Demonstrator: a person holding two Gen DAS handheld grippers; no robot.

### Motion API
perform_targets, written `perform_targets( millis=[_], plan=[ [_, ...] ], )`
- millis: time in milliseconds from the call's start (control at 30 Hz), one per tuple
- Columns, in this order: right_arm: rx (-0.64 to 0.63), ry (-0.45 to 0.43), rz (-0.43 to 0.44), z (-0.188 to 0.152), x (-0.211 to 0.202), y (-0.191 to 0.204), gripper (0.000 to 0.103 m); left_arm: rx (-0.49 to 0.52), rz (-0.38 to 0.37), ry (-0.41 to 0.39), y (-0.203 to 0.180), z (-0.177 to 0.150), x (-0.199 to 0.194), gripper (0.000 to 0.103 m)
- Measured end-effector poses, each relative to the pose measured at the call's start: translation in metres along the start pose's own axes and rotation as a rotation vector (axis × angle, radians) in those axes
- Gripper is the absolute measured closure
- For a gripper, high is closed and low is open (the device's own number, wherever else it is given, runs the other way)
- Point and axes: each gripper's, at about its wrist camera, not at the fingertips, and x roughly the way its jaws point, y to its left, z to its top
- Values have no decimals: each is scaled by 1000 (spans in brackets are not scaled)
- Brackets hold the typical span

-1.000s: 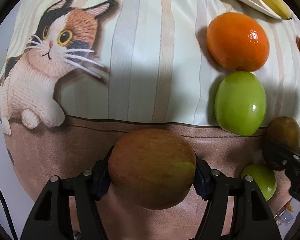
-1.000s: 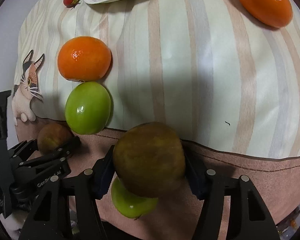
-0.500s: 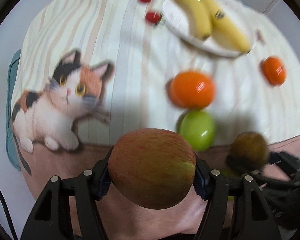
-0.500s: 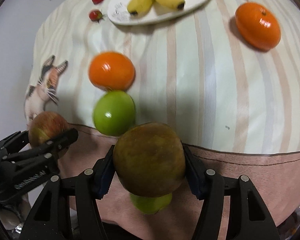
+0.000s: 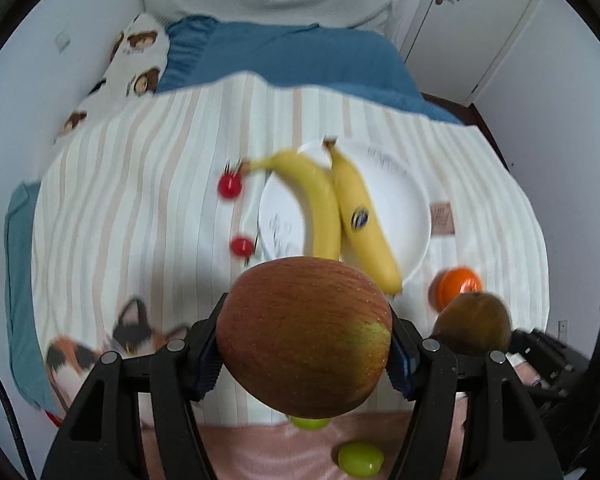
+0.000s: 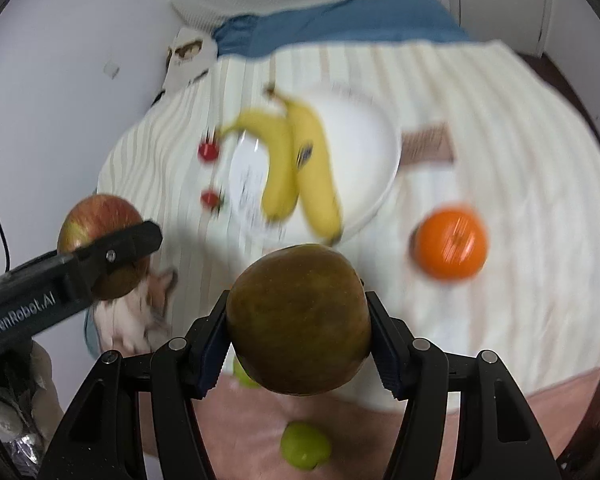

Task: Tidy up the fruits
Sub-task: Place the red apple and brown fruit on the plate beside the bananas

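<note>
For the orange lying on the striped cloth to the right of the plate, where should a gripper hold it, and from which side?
Grip the orange across its widest middle, coming from above. It is round, sits alone on the cloth, with free space on both sides.

Lighting is soft, even and moderately bright indoors, with only faint shadows. Both fisheye views bend strongly toward black circular corners. Motion blur smears the bananas (image 6: 296, 164), plate (image 6: 364, 136) and orange (image 6: 450, 238) in the right view; the left view is milder, its red apple (image 5: 304, 338) sharp.
</note>
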Motion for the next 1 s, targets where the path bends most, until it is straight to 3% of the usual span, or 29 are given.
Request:
perform_targets(
  millis=[200,533,1000],
  plan=[
    [-13,-48,-32,44,-5,-1,38,36,17,-20,-6,29,10,39],
    [-22,-18,-41,75,30,-1,38,27,30,22,-1,50,42,39],
    [-36,65,-72,113,105,-14,38,-21,1,191,22,87,128,39]
  ],
)
